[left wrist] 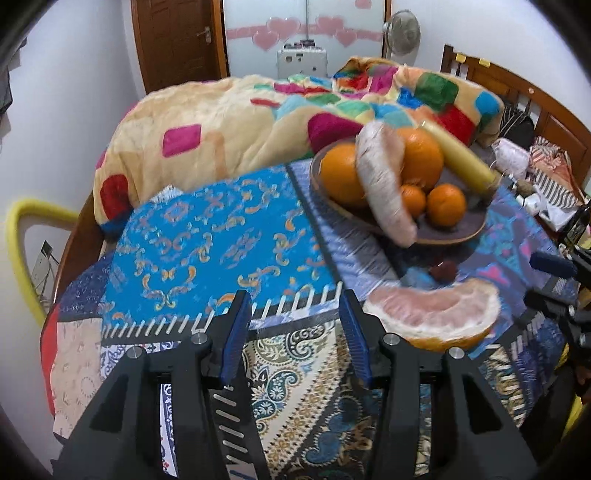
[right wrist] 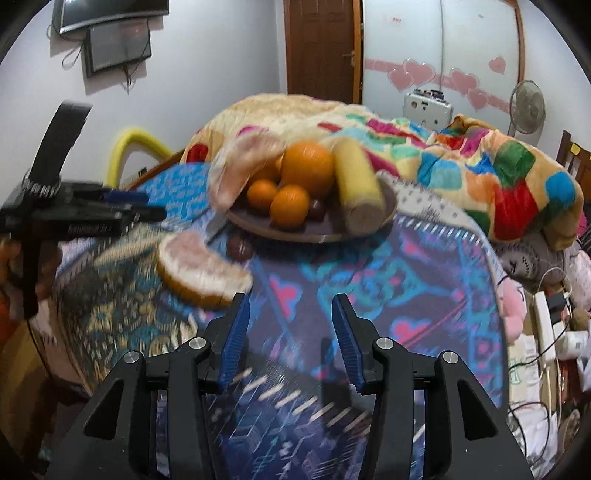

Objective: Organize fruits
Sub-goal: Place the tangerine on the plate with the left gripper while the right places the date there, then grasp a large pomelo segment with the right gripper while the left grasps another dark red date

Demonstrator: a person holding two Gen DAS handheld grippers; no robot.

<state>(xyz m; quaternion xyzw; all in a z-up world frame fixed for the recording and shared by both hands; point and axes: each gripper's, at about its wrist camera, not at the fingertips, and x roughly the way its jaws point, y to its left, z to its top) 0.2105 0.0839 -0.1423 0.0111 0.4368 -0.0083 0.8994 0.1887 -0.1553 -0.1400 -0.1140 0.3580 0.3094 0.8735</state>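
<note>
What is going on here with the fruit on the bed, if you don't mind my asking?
A person is sorting fruit with two handheld grippers. A wooden plate already holds oranges, a peeled pomelo segment and a yellow cylinder-shaped item. A pomelo wedge with rind still lies on the patterned cloth beside the plate, along with a small dark fruit. The left gripper and the right gripper both have open fingers holding nothing.

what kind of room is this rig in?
Most likely a home bedroom: a bed with a wooden headboard and a colourful patchwork blanket, plus a wall-mounted TV. The fruit plate sits on the patterned cloth.
</note>
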